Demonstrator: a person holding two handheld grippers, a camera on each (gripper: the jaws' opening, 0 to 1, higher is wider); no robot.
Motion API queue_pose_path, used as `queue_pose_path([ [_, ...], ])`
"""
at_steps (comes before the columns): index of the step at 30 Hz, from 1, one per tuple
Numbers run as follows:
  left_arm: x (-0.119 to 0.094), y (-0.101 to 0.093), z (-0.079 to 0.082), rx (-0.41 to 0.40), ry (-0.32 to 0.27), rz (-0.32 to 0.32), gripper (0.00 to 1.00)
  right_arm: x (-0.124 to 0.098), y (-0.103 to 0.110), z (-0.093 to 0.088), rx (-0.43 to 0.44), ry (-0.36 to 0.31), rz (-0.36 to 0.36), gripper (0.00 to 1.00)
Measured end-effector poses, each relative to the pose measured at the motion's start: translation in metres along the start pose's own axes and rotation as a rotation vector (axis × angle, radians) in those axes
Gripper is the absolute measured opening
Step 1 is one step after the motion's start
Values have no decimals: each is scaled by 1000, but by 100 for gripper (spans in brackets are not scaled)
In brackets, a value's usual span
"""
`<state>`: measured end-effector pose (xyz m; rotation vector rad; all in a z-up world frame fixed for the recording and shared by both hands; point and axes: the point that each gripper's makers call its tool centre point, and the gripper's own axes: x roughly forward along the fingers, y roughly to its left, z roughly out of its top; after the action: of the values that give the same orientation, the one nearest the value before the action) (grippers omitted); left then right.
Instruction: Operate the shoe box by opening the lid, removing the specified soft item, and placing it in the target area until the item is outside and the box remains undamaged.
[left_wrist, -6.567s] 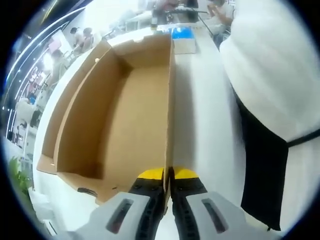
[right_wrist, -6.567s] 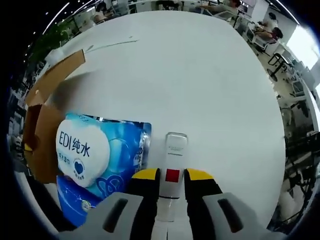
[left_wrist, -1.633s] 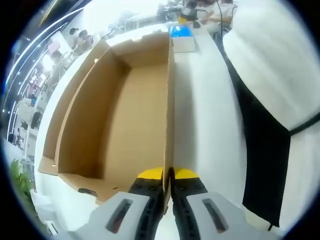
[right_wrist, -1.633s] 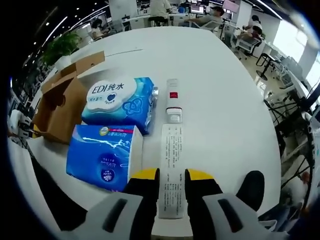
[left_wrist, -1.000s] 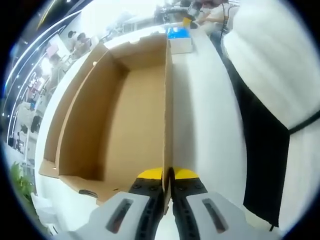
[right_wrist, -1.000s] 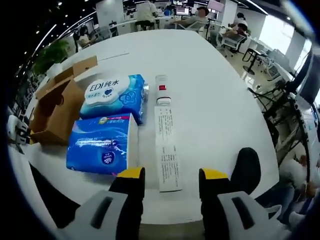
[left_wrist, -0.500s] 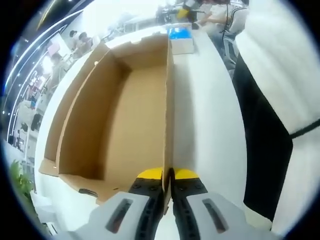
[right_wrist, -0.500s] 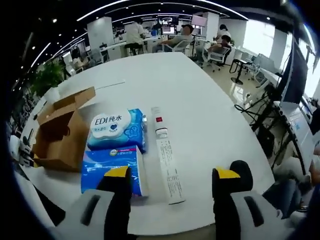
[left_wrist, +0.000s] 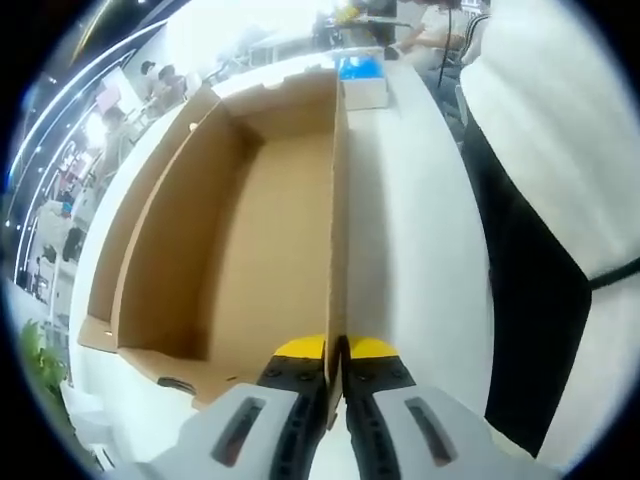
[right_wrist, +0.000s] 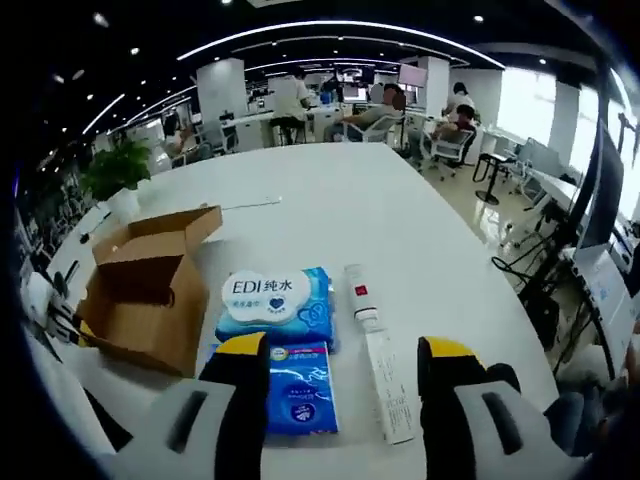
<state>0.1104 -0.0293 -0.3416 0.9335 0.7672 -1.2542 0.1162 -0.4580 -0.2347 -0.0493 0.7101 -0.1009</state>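
The brown cardboard shoe box (left_wrist: 250, 230) lies open with a bare floor. My left gripper (left_wrist: 336, 352) is shut on the top edge of its near side wall (left_wrist: 338, 200). From the right gripper view the same box (right_wrist: 140, 290) sits at the left of the white table (right_wrist: 330, 200). Beside it lie a soft wet-wipes pack (right_wrist: 275, 300), a blue tissue pack (right_wrist: 300, 395) and a long white pack with a red mark (right_wrist: 378, 365). My right gripper (right_wrist: 345, 375) hangs open above these, holding nothing.
A person in a white top and black trousers (left_wrist: 540, 250) stands close along the table's edge by the box. A blue pack (left_wrist: 360, 68) lies beyond the box's far end. Office chairs, desks and people (right_wrist: 370, 100) are behind the table.
My right gripper has opened wide, let go of the long white pack and risen back from it. The left gripper stays shut on the box wall.
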Motion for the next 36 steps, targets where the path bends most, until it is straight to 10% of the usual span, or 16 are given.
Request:
queue_pose_path([
  [7, 0, 0, 1, 3, -14, -2, 4, 3, 40, 31, 43, -107, 111, 61],
  [9, 0, 0, 1, -8, -2, -23, 3, -1, 65, 37, 84, -83, 217, 41],
  [13, 1, -1, 0, 4, -5, -53, 2, 2, 77, 53, 67, -120, 227, 57],
  [36, 0, -3, 0, 18, -16, -40, 2, 12, 171, 103, -8, -72, 255, 21],
])
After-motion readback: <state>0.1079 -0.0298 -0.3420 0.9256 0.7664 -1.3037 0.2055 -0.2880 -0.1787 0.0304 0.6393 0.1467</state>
